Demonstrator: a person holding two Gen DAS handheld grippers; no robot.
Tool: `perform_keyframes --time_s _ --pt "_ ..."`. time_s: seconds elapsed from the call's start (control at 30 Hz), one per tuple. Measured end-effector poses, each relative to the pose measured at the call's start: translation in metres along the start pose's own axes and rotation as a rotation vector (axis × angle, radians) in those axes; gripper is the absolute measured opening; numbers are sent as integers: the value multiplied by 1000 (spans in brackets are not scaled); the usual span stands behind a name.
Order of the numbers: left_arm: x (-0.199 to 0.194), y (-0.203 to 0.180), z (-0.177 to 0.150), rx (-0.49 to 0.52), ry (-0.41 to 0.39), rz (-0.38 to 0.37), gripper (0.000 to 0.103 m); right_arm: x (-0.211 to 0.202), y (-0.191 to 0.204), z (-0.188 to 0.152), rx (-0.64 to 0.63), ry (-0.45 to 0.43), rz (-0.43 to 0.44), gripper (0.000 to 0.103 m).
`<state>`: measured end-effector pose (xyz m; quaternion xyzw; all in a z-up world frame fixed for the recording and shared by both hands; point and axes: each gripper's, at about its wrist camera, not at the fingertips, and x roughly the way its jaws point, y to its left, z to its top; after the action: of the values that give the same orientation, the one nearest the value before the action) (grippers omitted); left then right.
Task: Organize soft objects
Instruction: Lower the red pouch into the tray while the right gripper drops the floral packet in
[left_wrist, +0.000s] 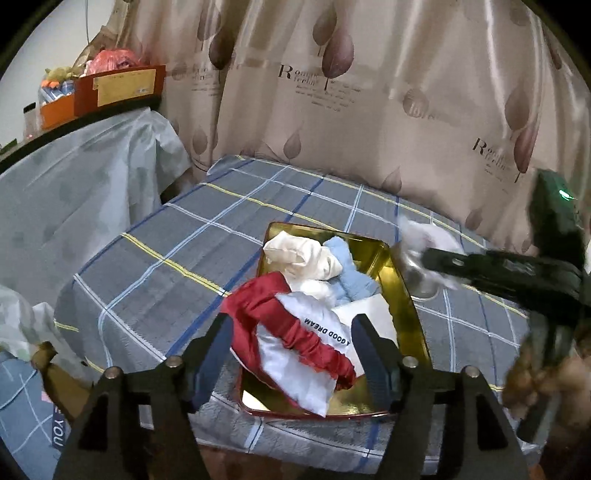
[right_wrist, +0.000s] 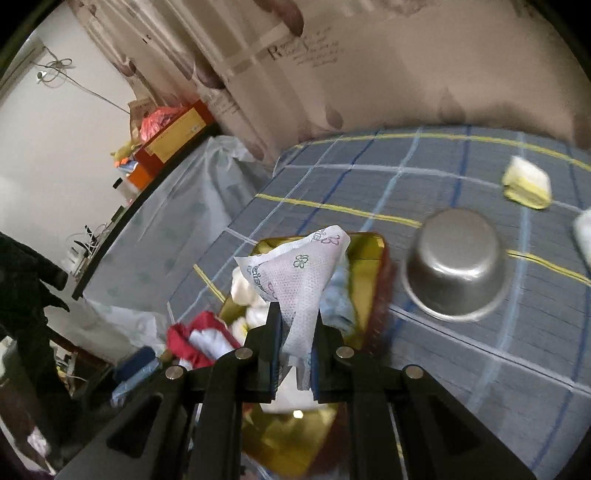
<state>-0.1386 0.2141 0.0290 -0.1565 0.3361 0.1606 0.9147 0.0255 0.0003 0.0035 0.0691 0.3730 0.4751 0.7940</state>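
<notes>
Left gripper (left_wrist: 291, 347): I have the jaws spread wide, nothing pinched between them. They hover low over the near end of the gold tin (left_wrist: 402, 291), straddling the red satin headband (left_wrist: 295, 325) and the white pouch (left_wrist: 299, 373) (printed "A GOOD DREAM") that lie in it. The pads do not press on either.

Also in the tin: a cream cloth (left_wrist: 303, 254) at the far end, a light blue fuzzy cloth (left_wrist: 351, 280) just beside it, touching. A white card (left_wrist: 365, 314) sits against the tin's right wall. The tin rests on the grey plaid sheet (left_wrist: 177, 258).

Right gripper (right_wrist: 295, 347): I have the jaws clamped narrow on a white floral-print wipe (right_wrist: 303, 273). The wipe sticks up between the pads in a crumpled peak, held above the tin (right_wrist: 365, 266). From the left camera the right gripper (left_wrist: 432, 258) comes in from the right edge, blurred, with the wipe (left_wrist: 428, 236) past the tin's far right corner.

Right of the tin on the sheet: a steel bowl (right_wrist: 458, 266), upside down, near the tin but not touching. Further out, well apart from it, a yellow and white folded cloth (right_wrist: 526, 182). One more white item (right_wrist: 583, 236) at the frame's right edge (cut off, can't tell what it is).

A leaf-print curtain (left_wrist: 369, 92) hangs behind the bed.
</notes>
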Motion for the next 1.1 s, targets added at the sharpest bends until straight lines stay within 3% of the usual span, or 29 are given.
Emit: perform_keyframes --time_s 0.13,0.33,0.67,0.77,0.9,0.97,1.1 --pt "5 4 0 -12 21 13 68 39 -8 12 59 47 -16 11" --pt "-13 16 3 -59 -74 43 68 74 -21 19 112 78 -75 11" --pt "-10 14 1 -30 -67 69 68 93 -20 19 83 99 -132 17" --pt "-11 17 1 -42 -70 72 68 86 -22 18 90 85 -138 26" --pt "-10 19 2 -59 -68 70 68 71 -21 15 89 56 -109 54" --pt "-10 18 1 -57 -62 75 68 63 -19 14 83 35 -83 62" --pt "-11 17 0 -48 -68 73 68 40 -13 10 14 -27 -109 62"
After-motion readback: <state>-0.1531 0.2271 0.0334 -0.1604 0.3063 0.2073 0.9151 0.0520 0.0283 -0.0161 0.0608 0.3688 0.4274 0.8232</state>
